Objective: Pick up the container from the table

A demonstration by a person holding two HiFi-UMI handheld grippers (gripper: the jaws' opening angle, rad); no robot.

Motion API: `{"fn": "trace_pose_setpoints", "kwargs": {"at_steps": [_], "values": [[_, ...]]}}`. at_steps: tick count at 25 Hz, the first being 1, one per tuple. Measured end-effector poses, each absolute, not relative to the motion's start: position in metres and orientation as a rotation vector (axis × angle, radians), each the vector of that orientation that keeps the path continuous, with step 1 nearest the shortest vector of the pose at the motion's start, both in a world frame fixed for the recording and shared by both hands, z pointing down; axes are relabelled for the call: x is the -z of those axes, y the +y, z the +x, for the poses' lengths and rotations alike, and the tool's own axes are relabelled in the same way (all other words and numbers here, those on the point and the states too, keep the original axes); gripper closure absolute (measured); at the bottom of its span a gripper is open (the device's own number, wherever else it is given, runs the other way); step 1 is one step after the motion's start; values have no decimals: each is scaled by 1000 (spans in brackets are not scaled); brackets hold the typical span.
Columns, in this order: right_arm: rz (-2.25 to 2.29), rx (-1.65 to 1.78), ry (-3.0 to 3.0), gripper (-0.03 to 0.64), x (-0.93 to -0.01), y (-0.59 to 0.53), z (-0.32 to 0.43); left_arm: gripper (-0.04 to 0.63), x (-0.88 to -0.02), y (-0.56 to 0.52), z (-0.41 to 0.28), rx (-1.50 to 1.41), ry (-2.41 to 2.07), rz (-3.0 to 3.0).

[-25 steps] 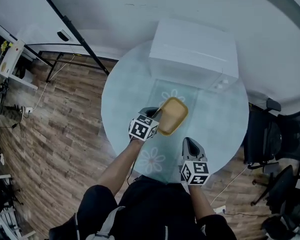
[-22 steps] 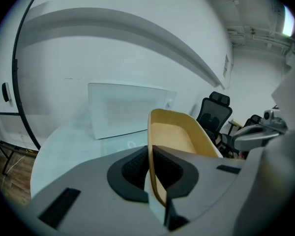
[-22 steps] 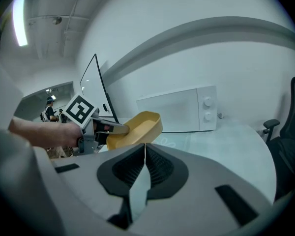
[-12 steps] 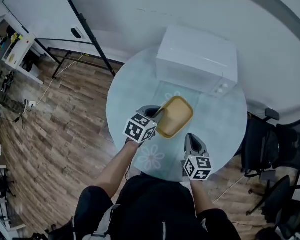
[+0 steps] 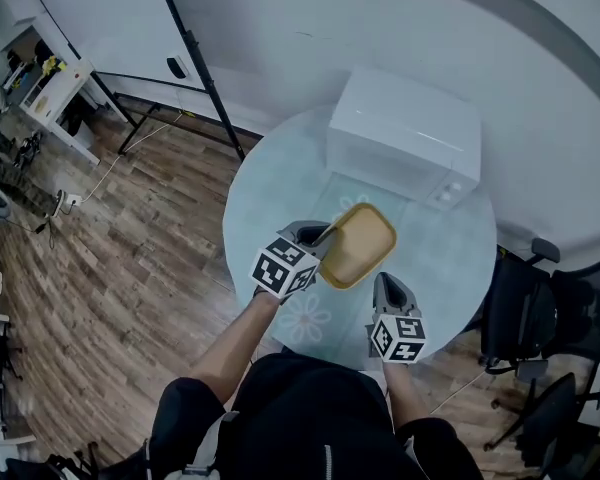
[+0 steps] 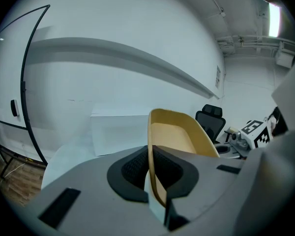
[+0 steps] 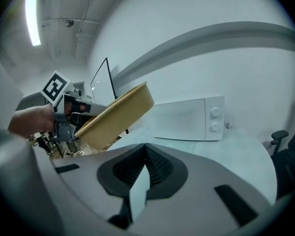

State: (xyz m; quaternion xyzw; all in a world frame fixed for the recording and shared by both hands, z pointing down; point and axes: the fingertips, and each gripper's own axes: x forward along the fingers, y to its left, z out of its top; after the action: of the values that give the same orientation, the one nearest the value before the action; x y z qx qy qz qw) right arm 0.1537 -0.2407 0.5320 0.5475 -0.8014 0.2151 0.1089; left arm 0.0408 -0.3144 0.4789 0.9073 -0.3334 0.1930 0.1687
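Note:
A shallow yellow container (image 5: 358, 245) hangs tilted above the round glass table (image 5: 270, 188), in front of the microwave. My left gripper (image 5: 320, 236) is shut on its near left rim. In the left gripper view that rim (image 6: 150, 166) runs between the pads, and the container (image 6: 182, 136) stretches away beyond them. The right gripper view shows the container (image 7: 115, 112) from the side, lifted off the table, with the left gripper (image 7: 64, 107) holding it. My right gripper (image 5: 385, 284) hovers over the table's front edge, shut and holding nothing, a short way right of the container.
A white microwave (image 5: 405, 138) stands at the back of the table, just beyond the container. A black office chair (image 5: 525, 308) is to the right of the table. A whiteboard on a black stand (image 5: 205, 78) is at the back left, over wooden floor.
The head camera has shifted, so the table sits lower right in view. My left gripper has kept its hold and looks slightly higher with the container. The right gripper has barely moved.

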Motion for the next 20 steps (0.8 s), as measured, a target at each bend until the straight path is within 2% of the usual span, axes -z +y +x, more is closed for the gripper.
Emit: {"fn": "trace_pose_setpoints", "kwargs": {"at_steps": [20], "values": [[1565, -599, -2383, 594, -524, -230, 141, 574, -496, -299, 30, -580, -929, 2554]]}}
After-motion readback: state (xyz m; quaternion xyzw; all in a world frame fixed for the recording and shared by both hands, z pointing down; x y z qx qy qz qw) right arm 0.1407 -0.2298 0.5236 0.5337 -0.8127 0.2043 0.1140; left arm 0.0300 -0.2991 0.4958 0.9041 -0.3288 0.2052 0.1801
